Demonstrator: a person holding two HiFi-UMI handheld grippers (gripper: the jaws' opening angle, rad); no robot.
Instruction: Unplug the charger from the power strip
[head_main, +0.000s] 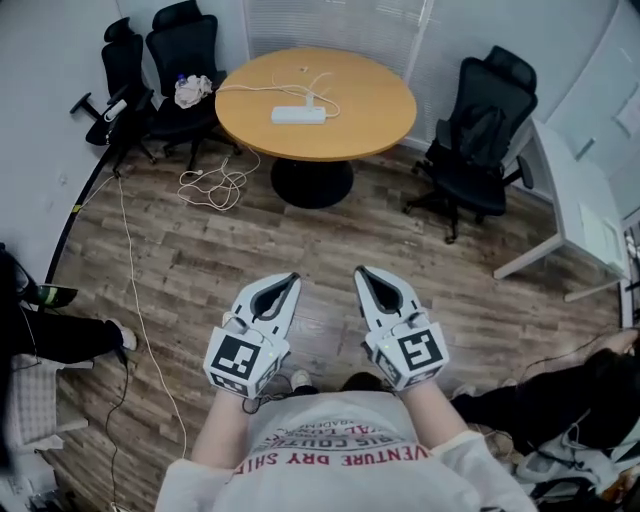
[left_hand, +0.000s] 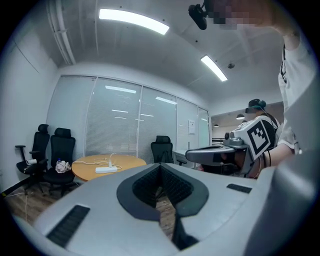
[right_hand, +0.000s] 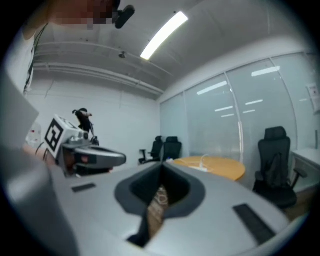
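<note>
A white power strip (head_main: 298, 115) lies on the round wooden table (head_main: 370, 125) across the room. A small white charger (head_main: 310, 98) stands plugged into the strip, and its thin white cable runs off to the left. In the left gripper view, the power strip (left_hand: 106, 169) and charger (left_hand: 110, 162) look small on the far table (left_hand: 132, 162). My left gripper (head_main: 292, 279) and right gripper (head_main: 363, 271) are held side by side over the wood floor, well short of the table. Both point toward it, shut, with nothing in them. The left gripper (left_hand: 160, 166) and right gripper (right_hand: 162, 166) show their jaws meeting at the tips.
Black office chairs stand left (head_main: 180, 60) and right (head_main: 480, 140) of the table. A coil of white cable (head_main: 215, 185) lies on the floor by the table's base. A white desk (head_main: 580, 210) is at the right. People sit at the lower left (head_main: 60, 335) and lower right (head_main: 560, 400).
</note>
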